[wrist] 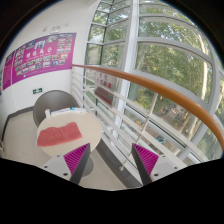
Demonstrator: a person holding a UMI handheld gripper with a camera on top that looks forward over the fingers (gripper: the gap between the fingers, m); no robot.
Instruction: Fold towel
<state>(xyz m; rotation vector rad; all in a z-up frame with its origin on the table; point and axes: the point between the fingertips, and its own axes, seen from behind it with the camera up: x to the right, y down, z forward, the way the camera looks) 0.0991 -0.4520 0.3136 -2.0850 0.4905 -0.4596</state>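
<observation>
A pink-red towel (60, 133) lies flat on a small round white table (88, 127), ahead and to the left of my fingers. My gripper (111, 160) is held up above the floor, some way short of the table. It stands open, with nothing between the two fingers. The left finger's magenta pad (77, 155) overlaps the table's near edge in view; the right pad (147, 157) is over the floor by the railing.
A grey round-backed chair (52, 103) stands behind the table. A curved wooden handrail (150, 82) with a glass balustrade runs along the right, tall windows beyond it. A magenta poster (40, 52) hangs on the white wall at left.
</observation>
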